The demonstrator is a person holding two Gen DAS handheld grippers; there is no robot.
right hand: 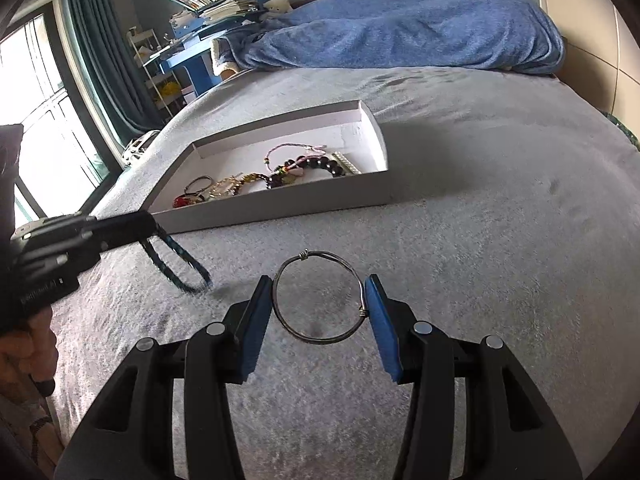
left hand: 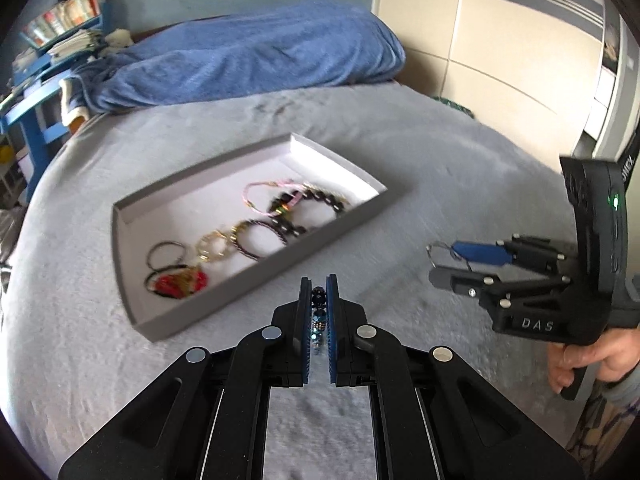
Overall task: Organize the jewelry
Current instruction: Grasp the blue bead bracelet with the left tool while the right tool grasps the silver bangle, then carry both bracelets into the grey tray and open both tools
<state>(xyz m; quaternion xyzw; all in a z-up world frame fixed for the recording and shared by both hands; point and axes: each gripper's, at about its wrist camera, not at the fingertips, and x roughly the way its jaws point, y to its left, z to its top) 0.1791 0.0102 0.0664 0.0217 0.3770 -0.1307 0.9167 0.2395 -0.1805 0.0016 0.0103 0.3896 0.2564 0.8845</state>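
A shallow grey tray [left hand: 132, 304] [right hand: 280, 208] lies on the grey bed cover and holds several bracelets [left hand: 256, 224] [right hand: 280, 174]. My left gripper [left hand: 319, 284] is shut on a dark beaded bracelet [left hand: 318, 300], just short of the tray's near wall; in the right wrist view the bracelet [right hand: 176, 260] hangs from that gripper [right hand: 152, 228] above the cover. My right gripper [right hand: 320, 284] holds a thin silver wire bangle [right hand: 320, 300] between its blue pads, above the cover to the right of the tray. It also shows in the left wrist view [left hand: 440, 260] with the bangle [left hand: 436, 250].
A blue blanket [left hand: 248, 68] [right hand: 400, 28] lies bunched at the far end of the bed. A blue shelf with books [left hand: 52, 52] [right hand: 216, 4] stands beyond the bed's left side. A window with a dark curtain [right hand: 96, 48] is at the left. A cream wardrobe [left hand: 500, 32] is at the right.
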